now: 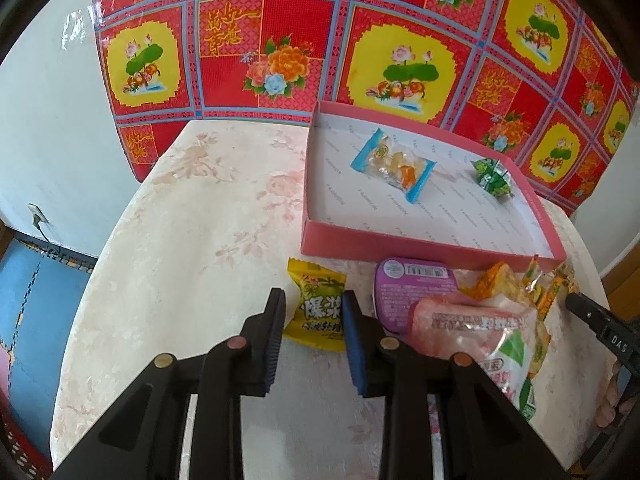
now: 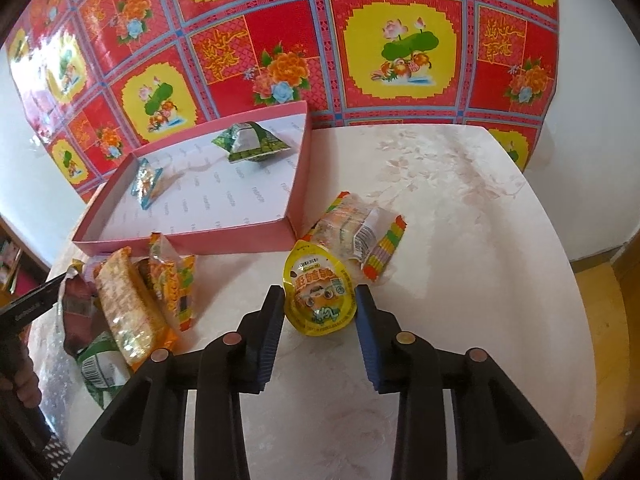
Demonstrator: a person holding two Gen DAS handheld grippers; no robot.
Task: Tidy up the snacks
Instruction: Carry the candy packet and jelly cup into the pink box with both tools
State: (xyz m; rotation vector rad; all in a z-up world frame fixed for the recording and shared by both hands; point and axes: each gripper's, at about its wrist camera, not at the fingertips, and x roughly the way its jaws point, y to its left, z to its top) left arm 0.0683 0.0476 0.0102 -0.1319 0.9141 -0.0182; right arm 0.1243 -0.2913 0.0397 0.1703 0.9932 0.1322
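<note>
A shallow pink box [image 1: 420,246] [image 2: 188,240] stands on the table and holds a blue-ended candy packet [image 1: 394,164] [image 2: 146,184] and a green packet [image 1: 494,178] [image 2: 250,142]. My left gripper [image 1: 312,304] is open, its jaws on either side of a yellow candy packet [image 1: 318,306] lying on the table. My right gripper [image 2: 320,300] is open, its jaws on either side of a yellow egg-shaped pack [image 2: 320,298]. A purple cup [image 1: 414,284], a pink bag [image 1: 480,324] and orange snack packs [image 2: 132,304] lie in front of the box.
A rainbow-edged packet [image 2: 360,236] lies right of the box corner. The round table [image 1: 180,240] [image 2: 460,220] has a pale flowered cloth. A red patterned sheet [image 1: 280,40] hangs behind. The right gripper shows at the left view's right edge [image 1: 600,324].
</note>
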